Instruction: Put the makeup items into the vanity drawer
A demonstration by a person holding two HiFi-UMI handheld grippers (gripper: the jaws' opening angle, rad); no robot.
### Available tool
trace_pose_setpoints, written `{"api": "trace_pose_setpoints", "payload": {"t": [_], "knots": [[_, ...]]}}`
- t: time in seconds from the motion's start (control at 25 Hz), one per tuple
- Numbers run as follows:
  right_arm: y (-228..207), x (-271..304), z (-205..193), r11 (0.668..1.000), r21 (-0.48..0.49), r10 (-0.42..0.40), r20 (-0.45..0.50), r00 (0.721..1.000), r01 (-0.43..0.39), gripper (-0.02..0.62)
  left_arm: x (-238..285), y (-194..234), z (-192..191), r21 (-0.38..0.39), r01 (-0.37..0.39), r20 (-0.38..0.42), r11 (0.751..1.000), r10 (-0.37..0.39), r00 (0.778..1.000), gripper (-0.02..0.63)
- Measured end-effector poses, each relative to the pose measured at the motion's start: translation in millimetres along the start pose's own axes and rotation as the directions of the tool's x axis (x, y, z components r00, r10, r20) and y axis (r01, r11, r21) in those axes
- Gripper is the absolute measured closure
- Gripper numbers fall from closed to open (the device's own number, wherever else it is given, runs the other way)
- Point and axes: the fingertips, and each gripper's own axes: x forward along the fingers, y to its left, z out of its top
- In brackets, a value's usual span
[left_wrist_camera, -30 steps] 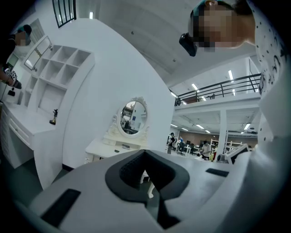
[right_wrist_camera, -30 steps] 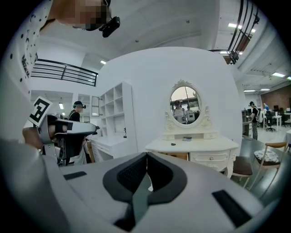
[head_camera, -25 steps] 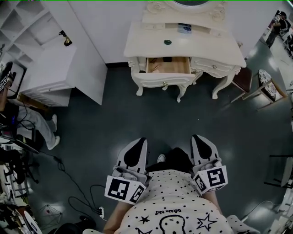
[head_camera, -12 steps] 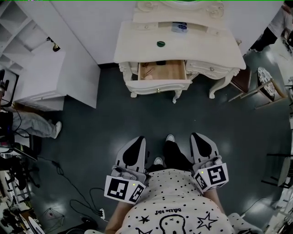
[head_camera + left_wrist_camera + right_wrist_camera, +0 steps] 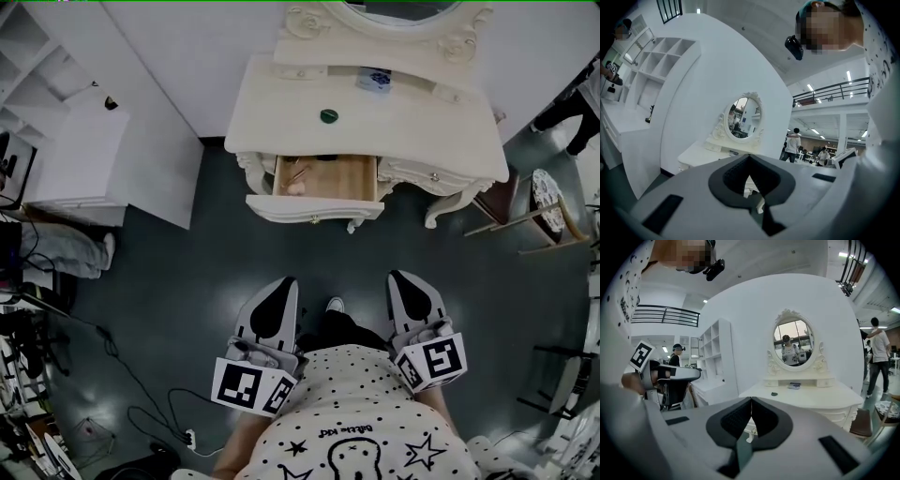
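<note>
The vanity point(image 5: 422, 122) stands straight ahead of me across bare floor, well apart from both grippers, its pale surface running left to right in the head view. Its drawer point(image 5: 337, 178) is pulled open toward me on the left half of the front, and a few small pinkish things point(image 5: 296, 176) already lie at its left end; I can't tell what they are.

Both grippers are held close against my body. The left gripper point(image 5: 281, 289) has its fingers closed tip to tip with nothing between them, and the right gripper point(image 5: 406, 281) is the same: fingers together, empty.

Two items wait on the surface. A blue-and-white item point(image 5: 374, 80) sits on the raised back ledge under the mirror, its long side lying along the ledge, more in line with my right gripper. A small dark green round piece point(image 5: 328, 115) sits out on the open surface directly behind the drawer opening, slightly nearer my left gripper's line. Being round, it sets no grip direction, so I judge the left the handier one for it, once I've closed the distance.
</note>
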Motion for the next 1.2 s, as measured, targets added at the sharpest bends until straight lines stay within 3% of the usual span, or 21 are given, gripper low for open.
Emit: {"api": "trace_pose_setpoints", "payload": {"t": [0.32,0.64,1.2], "knots": [[-44.8,14.4,-9.5,0.999,0.029,-0.019,-0.015,1.000,0.019,0.586,45.7,-5.4,0.7,0.028,0.006,0.006,1.000,-0.006,1.000,0.611],[-65.0,38.7,-7.5,0.998,0.038,-0.053,-0.029,0.998,0.054,0.586,81.8,18.5,5.6,0.036,0.012,-0.008,0.999,-0.012,1.000,0.609],[-64.5,138.3,50.8,0.989,0.059,-0.140,0.002,0.990,0.139,0.586,160.6,93.4,61.1,0.047,0.120,-0.040,0.992,-0.118,0.992,0.610]]}}
